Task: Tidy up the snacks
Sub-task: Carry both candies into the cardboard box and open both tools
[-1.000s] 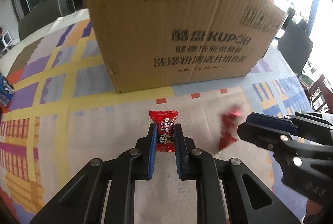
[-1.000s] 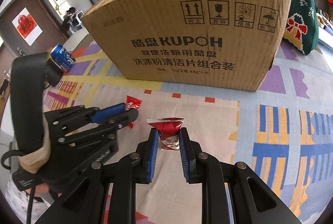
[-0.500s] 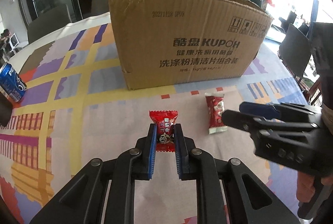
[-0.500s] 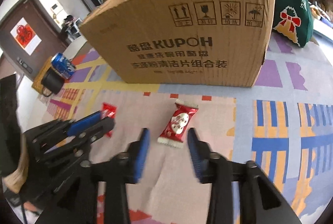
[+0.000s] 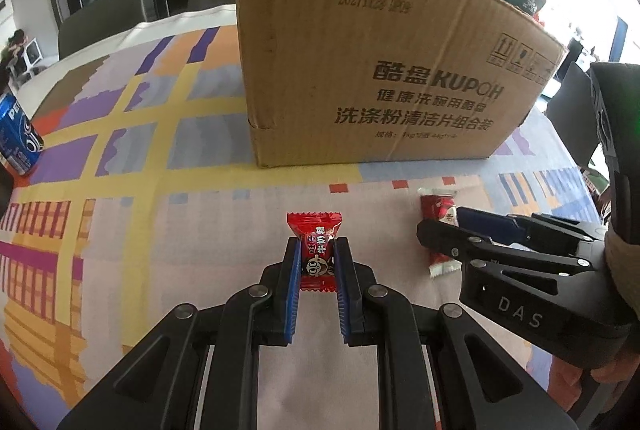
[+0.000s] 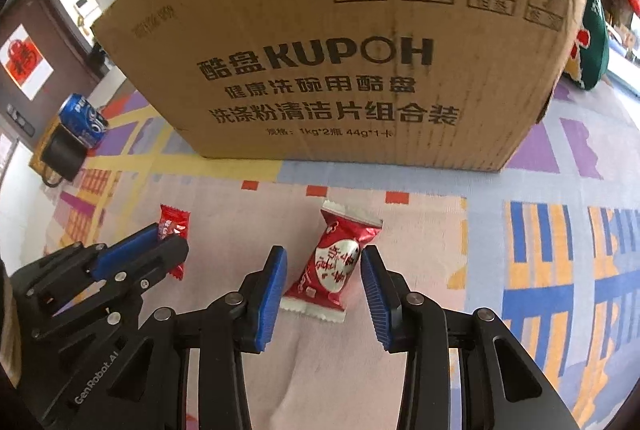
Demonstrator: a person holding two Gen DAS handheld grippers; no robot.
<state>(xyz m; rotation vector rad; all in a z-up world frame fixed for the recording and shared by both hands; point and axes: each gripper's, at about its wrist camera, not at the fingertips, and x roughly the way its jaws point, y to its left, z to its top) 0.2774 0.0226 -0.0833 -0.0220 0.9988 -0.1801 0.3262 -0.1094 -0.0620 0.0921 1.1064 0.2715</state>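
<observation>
My left gripper (image 5: pixel 316 250) is shut on a small red candy (image 5: pixel 317 246), held just above the patterned tablecloth (image 5: pixel 160 214). It also shows in the right wrist view (image 6: pixel 173 226). My right gripper (image 6: pixel 324 262) is open, its jaws on either side of a red and white snack packet (image 6: pixel 332 264) that lies flat on the cloth. That packet shows at the right of the left wrist view (image 5: pixel 438 208), partly hidden by the right gripper. A large open cardboard box (image 6: pixel 340 42) marked KUPOH stands just behind both snacks (image 5: pixel 384 70).
A blue Pepsi can (image 5: pixel 16 138) stands at the table's left edge, beside a black object (image 6: pixel 62 150). A green Christmas stocking (image 6: pixel 596 30) lies to the right behind the box. Chairs stand beyond the table.
My right gripper has opened and let go of the red and white packet, which now lies on the cloth between its jaws. My left gripper keeps its hold on the red candy.
</observation>
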